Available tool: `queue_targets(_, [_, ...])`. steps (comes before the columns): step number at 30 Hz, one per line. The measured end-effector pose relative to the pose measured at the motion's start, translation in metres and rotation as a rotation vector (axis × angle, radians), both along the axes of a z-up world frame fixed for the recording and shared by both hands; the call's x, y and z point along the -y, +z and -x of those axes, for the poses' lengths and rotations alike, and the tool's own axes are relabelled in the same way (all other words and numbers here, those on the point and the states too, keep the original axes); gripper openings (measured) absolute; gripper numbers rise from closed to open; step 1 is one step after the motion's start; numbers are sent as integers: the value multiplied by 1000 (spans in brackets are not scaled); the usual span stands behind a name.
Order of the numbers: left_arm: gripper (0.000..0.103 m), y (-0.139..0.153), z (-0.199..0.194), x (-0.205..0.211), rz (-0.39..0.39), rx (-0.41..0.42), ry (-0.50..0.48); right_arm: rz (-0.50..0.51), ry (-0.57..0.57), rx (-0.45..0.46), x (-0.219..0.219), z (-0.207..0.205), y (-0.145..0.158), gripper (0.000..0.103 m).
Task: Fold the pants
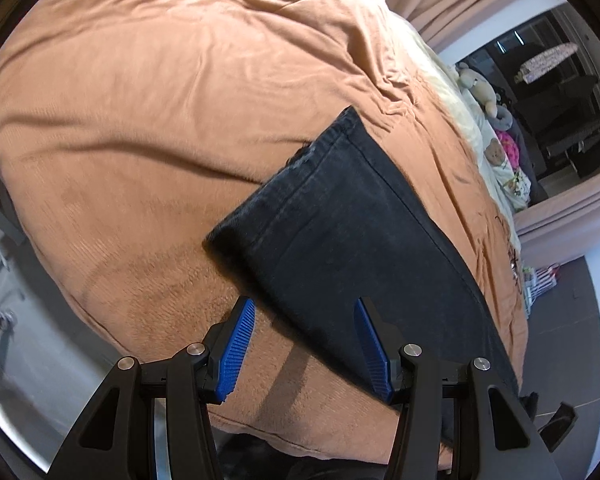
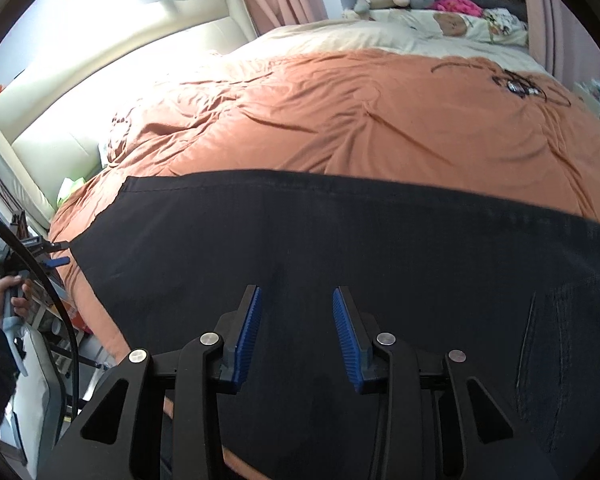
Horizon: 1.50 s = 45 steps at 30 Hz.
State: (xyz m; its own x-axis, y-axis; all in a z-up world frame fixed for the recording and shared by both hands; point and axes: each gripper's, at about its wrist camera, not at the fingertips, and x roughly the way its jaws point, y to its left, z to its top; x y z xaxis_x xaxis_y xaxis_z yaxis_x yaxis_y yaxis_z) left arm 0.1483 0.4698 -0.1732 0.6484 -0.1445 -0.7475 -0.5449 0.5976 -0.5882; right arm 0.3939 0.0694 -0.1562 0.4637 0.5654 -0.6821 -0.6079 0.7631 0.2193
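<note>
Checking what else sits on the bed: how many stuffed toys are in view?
1 that I can tell: a beige stuffed toy at the bed's far edge, beside a pink item. Others may be hidden in that clutter.

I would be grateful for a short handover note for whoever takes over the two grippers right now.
Left gripper: open, empty, above the near edge of the pants, by the hem end.
Right gripper: open, empty, over the middle of the pants.
Pants: black, laid flat across the orange blanket on the bed, legs apparently stacked.
Done: pants spread out; whether the lengthwise fold is made I cannot be sure.
Left: grip the hem end and fold it across, then tidy.
</note>
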Motion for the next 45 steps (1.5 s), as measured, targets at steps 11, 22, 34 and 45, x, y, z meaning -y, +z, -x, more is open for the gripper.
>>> queue_targets(11, [54,-25,-12,-13,51,40,76,-3,-63,-48,5,14,-10,35])
queue_targets(22, [4,-2,-9,-34,65,143,137,-12,-97,-88,5,25,-14,26])
queue_targets(34, [4,8,-19,-27,37,127,100,25,-15,-118,-20,24,-34,17])
queue_targets(45, [8,-36,-11,-16,170,128,110,82,59,-140,-35,39,-44,12])
